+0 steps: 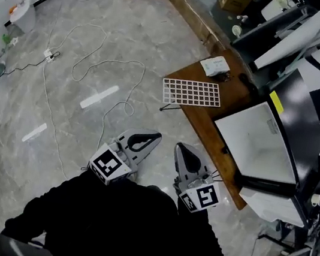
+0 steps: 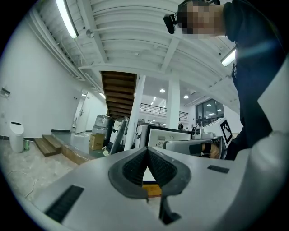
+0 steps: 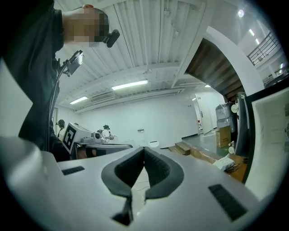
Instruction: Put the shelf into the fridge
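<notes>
**Head view.** The shelf (image 1: 191,92), a white wire grid, lies flat on the wooden surface (image 1: 208,129) and overhangs its left edge. The fridge (image 1: 258,148) stands on the same surface, just beside the shelf on the right. We judge its door to be open, since a white inner face shows. The left gripper (image 1: 151,138) and the right gripper (image 1: 180,152) are held side by side in front of the person, over the floor and well apart from the shelf. Neither gripper carries anything.

**Left gripper view.** The left gripper (image 2: 147,151) has its jaws pressed together, with nothing between the pads. Beyond the jaws we see the fridge (image 2: 161,135), and to the right the right gripper (image 2: 198,146). We cannot make out the shelf here.

**Right gripper view.** The right gripper (image 3: 144,151) also has its jaws pressed together and is empty. The left gripper (image 3: 97,146) shows on the left, and the wooden surface (image 3: 237,170) and the fridge (image 3: 266,131) on the right.

**Step in hand.** We judge this to be the approach: the shelf has not yet been picked up.

**Next move.** Bring both grippers to the shelf and spread the jaws. Pinch the wire frame at two separated points, preferably along the overhanging edge. Then lift the shelf level and line it up with the fridge opening.
</notes>
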The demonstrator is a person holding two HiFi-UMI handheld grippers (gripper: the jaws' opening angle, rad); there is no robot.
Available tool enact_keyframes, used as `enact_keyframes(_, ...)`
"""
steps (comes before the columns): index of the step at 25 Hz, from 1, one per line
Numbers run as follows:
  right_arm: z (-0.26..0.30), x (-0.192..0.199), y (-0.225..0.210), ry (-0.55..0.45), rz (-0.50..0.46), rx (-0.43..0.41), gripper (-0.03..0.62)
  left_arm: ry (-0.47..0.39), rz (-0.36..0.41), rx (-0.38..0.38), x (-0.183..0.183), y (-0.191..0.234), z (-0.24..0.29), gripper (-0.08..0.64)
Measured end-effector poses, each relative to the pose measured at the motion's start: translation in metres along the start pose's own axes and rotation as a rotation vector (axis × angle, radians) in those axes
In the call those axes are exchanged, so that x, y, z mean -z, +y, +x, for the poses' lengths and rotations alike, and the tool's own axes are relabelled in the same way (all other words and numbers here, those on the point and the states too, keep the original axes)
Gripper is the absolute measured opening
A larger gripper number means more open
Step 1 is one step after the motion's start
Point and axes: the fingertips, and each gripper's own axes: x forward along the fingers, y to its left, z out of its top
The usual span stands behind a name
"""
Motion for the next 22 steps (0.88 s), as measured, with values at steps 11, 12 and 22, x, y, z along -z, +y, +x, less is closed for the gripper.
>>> enact_keyframes(11,0.077,0.02,-0.091,0.023,-0.031,0.004,0.005,0.007,-0.074,-0.044,0.036,0.096,0.081,0.005)
enact_keyframes(12,0.083,0.024,-0.101,0.025,-0.025,-0.01,0.005,0.006,-0.093,-0.057,0.043,0.105,0.09,0.006)
enact_keyframes(22,0.122,0.065,-0.191,0.074,0.07,-0.089,0.005,-0.053,-0.61,-0.183,0.166,0.179,0.164,0.006)
